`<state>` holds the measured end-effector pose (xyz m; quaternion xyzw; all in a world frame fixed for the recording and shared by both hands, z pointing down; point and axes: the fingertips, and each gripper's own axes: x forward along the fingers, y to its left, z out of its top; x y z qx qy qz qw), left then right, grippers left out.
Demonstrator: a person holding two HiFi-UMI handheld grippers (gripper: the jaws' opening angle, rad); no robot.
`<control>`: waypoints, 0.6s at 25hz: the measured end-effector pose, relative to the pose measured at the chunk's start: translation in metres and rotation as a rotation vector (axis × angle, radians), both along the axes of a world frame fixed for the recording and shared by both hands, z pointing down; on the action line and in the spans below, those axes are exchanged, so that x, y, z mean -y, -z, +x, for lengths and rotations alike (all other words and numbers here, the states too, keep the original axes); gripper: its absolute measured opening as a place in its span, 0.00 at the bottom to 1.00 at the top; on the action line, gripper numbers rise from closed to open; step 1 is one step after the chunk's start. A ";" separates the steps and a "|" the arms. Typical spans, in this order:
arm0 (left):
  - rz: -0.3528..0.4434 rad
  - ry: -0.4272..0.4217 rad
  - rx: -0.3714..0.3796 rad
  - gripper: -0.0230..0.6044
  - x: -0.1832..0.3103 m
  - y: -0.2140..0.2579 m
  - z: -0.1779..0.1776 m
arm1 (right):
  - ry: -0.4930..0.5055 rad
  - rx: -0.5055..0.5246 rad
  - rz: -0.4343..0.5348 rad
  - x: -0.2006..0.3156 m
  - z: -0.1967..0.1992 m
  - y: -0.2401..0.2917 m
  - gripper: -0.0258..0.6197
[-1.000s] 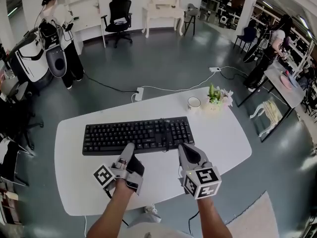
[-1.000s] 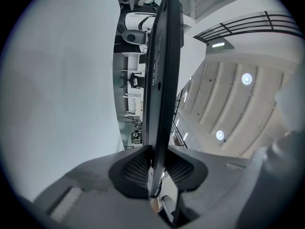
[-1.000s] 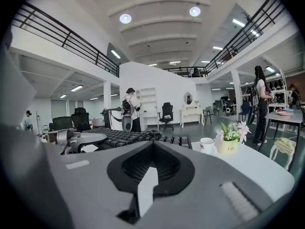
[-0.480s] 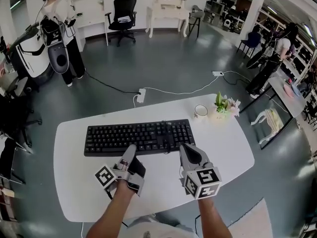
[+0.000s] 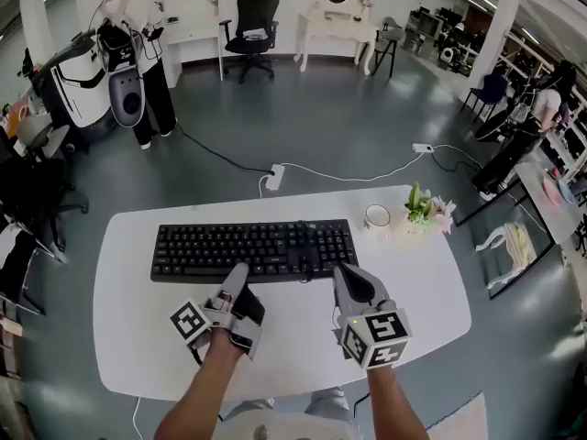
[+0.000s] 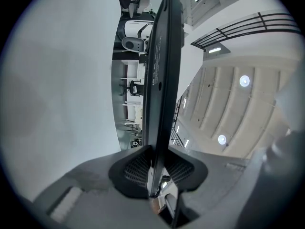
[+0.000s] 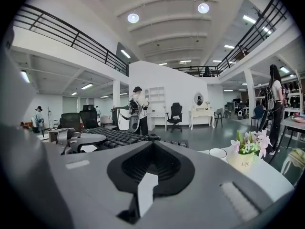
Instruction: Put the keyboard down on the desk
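A black keyboard (image 5: pixel 252 248) lies across the middle of the white desk (image 5: pixel 413 273). My left gripper (image 5: pixel 238 278) is at the keyboard's near edge, turned on its side. In the left gripper view the keyboard (image 6: pixel 162 56) runs edge-on between the pads, and the left gripper (image 6: pixel 159 151) is shut on that edge. My right gripper (image 5: pixel 344 275) rests at the near edge further right, its tips close to the keys. In the right gripper view the right gripper (image 7: pixel 152 144) has its jaws together with nothing between them, and the keyboard (image 7: pixel 119 136) lies just beyond.
A white cup (image 5: pixel 377 215) and a small flower pot (image 5: pixel 422 214) stand at the desk's far right. A power strip (image 5: pixel 275 177) with cables lies on the floor behind the desk. A person (image 5: pixel 138 44) and an office chair (image 5: pixel 257 21) are far back.
The head camera has shifted a little. Both grippers and the keyboard keep their places on the desk.
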<state>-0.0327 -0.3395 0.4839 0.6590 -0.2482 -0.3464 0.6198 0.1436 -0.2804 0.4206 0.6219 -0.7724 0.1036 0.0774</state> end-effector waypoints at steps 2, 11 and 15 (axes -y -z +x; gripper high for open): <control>0.012 0.030 0.006 0.19 0.002 0.002 0.007 | 0.040 0.011 -0.004 0.007 0.008 -0.001 0.04; 0.037 0.125 0.023 0.19 -0.009 0.006 0.043 | 0.204 0.048 -0.006 0.027 0.036 -0.003 0.04; 0.043 0.138 0.049 0.19 -0.014 0.006 0.051 | 0.253 0.057 -0.016 0.028 0.034 -0.003 0.04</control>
